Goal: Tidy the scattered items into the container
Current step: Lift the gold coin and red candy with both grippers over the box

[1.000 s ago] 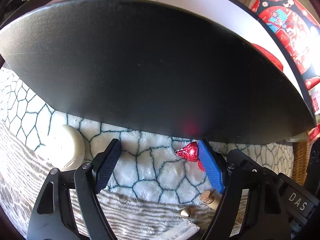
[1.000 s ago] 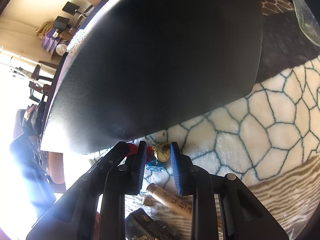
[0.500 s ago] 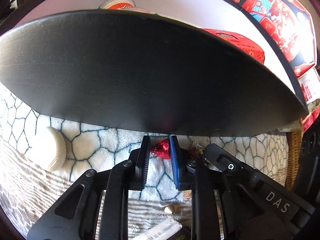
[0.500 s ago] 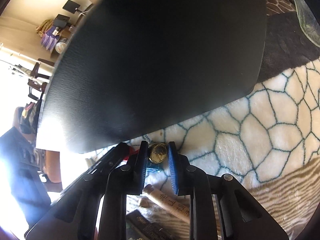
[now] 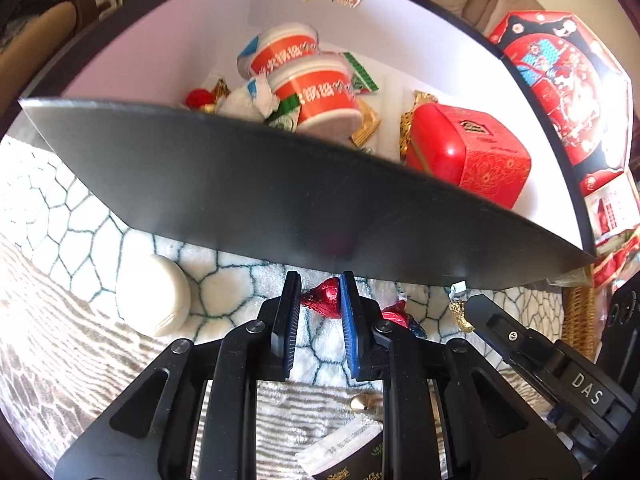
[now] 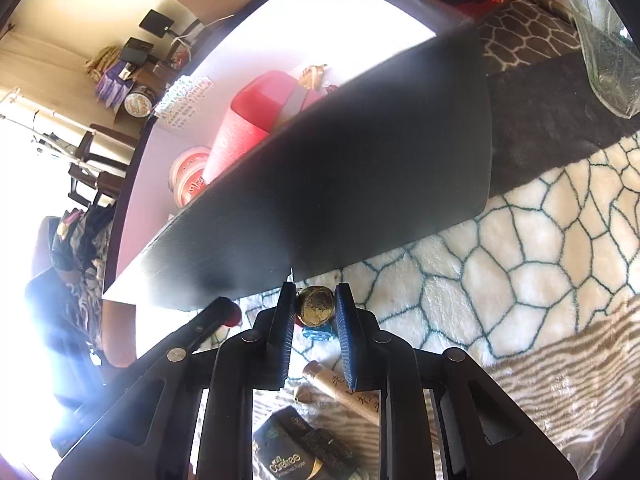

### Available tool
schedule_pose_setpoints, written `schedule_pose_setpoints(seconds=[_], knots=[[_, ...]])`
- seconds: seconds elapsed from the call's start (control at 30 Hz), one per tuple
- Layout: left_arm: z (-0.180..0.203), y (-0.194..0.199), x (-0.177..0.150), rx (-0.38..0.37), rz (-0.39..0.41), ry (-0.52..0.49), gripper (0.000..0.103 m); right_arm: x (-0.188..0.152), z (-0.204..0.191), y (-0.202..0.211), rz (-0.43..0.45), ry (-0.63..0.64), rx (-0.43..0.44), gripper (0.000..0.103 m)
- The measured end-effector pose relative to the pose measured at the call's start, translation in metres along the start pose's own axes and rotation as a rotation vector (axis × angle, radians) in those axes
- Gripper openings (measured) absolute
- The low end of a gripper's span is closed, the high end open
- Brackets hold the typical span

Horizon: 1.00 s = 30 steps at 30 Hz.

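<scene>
Largest in both views is the container, a black box (image 5: 304, 200) with a white inside, whose near wall rises directly ahead of and above both tools. Inside lie two orange-banded tubs (image 5: 312, 92), a red tin (image 5: 468, 152) and assorted wrapped sweets. Under everything is a cream blanket (image 6: 500, 280) with a teal cell pattern; on it, left of the left tool, rests a pale round puck (image 5: 152, 300).

Left tool (image 5: 320, 300): jaws have just been closing, now clenched on a red foil sweet (image 5: 324, 298), which sits at the fingertips just short of the box wall, its pointed end toward the left finger.

Right tool (image 6: 314, 306): jaws have just been closing, now clamped on a gold foil ball (image 6: 316, 305), likewise just below the wall's lower edge.

Judgement: each load must travel up and forward over the near rim before release; both hands appear about equally close to it. Loose sweets (image 5: 396, 314) and a paper tube (image 6: 340, 388) remain on the blanket.
</scene>
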State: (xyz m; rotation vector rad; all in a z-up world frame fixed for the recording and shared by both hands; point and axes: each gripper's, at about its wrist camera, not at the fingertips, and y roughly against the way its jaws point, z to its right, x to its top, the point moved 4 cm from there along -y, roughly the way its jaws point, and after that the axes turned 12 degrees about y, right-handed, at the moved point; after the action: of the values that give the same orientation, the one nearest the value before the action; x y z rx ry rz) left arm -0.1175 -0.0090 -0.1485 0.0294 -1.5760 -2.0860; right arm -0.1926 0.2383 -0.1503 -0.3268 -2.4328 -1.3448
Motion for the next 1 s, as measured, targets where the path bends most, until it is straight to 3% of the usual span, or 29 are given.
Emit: schedule_pose_setpoints(seconds=[0.13,0.23,0.4,0.6,0.8,1.0], knots=[[-0.005,0.023,0.01,0.028,0.036,-0.037,0.018,0.016,-0.015,0.006,0.004,0.066,-0.088,0.019],[-0.005,0.04,-0.006,0.038,0.061,-0.059,0.018,0.016,-0.019,0.017,0.018,0.126,-0.158,0.019],[0.039,0.017,0.016,0.052,0.119,-0.108,0.018,0.009,-0.029,0.037,0.045,0.15,-0.199,0.019],[0.068,0.041,0.017,0.091,0.25,-0.216,0.018,0.0,-0.055,0.069,0.15,0.256,-0.284,0.019],[0.076,0.069,0.013,0.075,0.315,-0.243,0.018,-0.008,-0.069,0.093,0.225,0.285,-0.331,0.019],[0.072,0.081,0.022,0.078,0.354,-0.246,0.018,-0.009,-0.075,0.085,0.197,0.346,-0.352,0.019]])
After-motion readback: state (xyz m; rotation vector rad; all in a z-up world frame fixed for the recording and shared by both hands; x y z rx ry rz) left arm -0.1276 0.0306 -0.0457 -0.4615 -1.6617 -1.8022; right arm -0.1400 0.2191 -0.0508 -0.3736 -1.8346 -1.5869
